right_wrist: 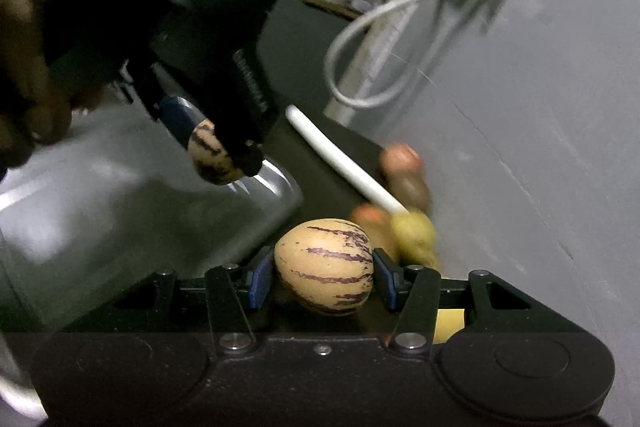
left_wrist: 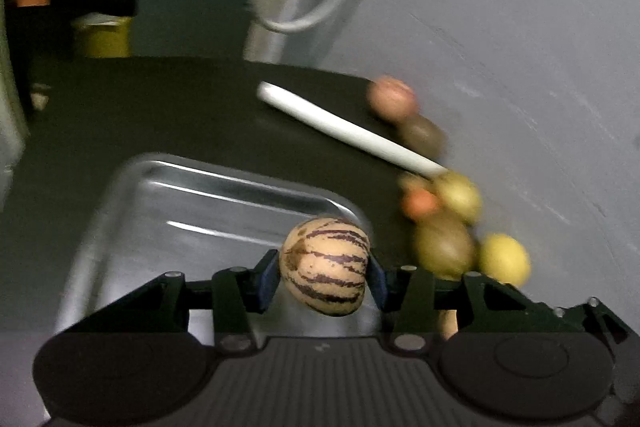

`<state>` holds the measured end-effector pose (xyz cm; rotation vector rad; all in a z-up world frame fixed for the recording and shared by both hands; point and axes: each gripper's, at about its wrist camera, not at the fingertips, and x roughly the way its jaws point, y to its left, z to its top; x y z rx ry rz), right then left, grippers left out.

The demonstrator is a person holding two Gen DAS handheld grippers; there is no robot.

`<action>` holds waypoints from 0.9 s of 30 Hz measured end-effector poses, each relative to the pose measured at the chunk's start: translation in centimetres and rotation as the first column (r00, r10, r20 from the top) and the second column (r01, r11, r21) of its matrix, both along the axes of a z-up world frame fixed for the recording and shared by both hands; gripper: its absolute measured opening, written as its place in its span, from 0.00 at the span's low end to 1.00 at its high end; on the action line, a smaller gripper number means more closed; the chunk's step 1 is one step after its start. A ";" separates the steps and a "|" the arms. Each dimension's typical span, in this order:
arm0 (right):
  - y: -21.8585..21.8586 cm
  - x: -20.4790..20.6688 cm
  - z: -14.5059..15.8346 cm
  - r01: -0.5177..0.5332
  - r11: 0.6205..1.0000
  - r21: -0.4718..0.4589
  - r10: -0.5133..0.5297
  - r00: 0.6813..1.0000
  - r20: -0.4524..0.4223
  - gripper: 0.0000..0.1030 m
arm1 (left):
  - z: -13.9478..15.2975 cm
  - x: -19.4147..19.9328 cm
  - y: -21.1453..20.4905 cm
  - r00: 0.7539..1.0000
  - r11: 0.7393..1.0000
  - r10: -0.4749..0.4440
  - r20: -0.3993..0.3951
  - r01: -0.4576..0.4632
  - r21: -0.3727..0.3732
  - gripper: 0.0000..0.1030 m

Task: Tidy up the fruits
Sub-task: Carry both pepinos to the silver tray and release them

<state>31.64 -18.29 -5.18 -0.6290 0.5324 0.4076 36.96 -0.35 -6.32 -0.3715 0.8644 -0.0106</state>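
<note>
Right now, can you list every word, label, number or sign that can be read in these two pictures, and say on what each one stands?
No text can be read with certainty.
Left gripper, black body, right wrist view: one line of pale lettering, too blurred to read.
Striped fruit in the left gripper: no label.
Second striped fruit in the right gripper: no label.
Metal tray: no marking visible.
</note>
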 end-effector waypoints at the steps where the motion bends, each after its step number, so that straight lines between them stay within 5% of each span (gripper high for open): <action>1: 0.8 0.5 0.1 -0.017 1.000 0.019 0.017 1.000 -0.009 0.52 | -0.2 0.0 1.0 1.000 1.000 0.024 0.003 -0.024 0.007 0.48; 11: 8.9 3.0 -0.1 -0.109 0.989 0.099 0.119 0.988 -0.097 0.52 | -2.3 1.6 6.9 0.992 0.992 0.124 0.017 -0.124 0.039 0.48; 27: 10.2 3.8 -1.6 -0.099 0.987 0.126 0.121 0.977 -0.177 0.53 | -3.8 1.6 7.5 0.990 0.989 0.140 0.000 -0.140 0.040 0.49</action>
